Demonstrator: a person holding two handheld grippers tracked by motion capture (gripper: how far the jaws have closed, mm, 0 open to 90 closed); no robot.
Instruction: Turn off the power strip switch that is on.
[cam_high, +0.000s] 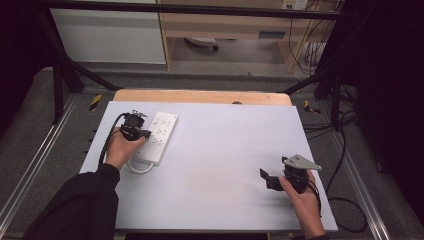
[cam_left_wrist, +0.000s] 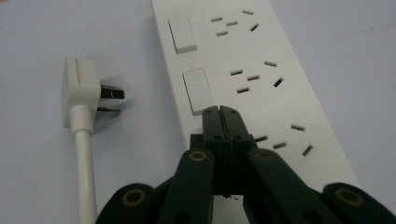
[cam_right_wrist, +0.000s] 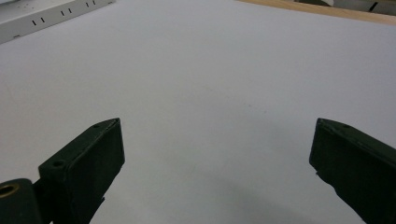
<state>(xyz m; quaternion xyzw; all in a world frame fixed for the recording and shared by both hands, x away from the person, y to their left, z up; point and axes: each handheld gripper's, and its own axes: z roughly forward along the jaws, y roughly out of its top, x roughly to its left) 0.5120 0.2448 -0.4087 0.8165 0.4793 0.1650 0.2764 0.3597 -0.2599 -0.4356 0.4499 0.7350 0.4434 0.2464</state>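
Right gripper (cam_high: 265, 178) sits nearest, at the near right of the tabletop (cam_high: 225, 165), held low in the person's right hand (cam_high: 302, 202); in the right gripper view its jaws stand wide apart with nothing but bare white surface between them. It is well apart from the work, which lies across the tabletop at the far left.

Farther off, the left gripper (cam_left_wrist: 220, 111) is closed tight, its two jaws pressed flat together with nothing between them. Seen in the left gripper view, the joined tips rest at the near corner of the middle rocker switch (cam_left_wrist: 198, 91) on the white power strip (cam_left_wrist: 289, 100); whether they press on it or only touch cannot be told. The strip's long axis runs near to far, roughly in line with the jaws, so the next switch (cam_left_wrist: 181, 34) lies straight beyond, farther along the same row. The left hand (cam_high: 122, 147) reaches in from the near left, wrist raised, gripper pointing down and away onto the strip.

Just left of the strip, apart from it, the white plug (cam_left_wrist: 80, 91) lies flat on the tabletop, prongs turned toward the strip, its cord (cam_left_wrist: 84, 177) trailing back toward the near side. The left hand is plainly the nearer one for any switch or plug work.
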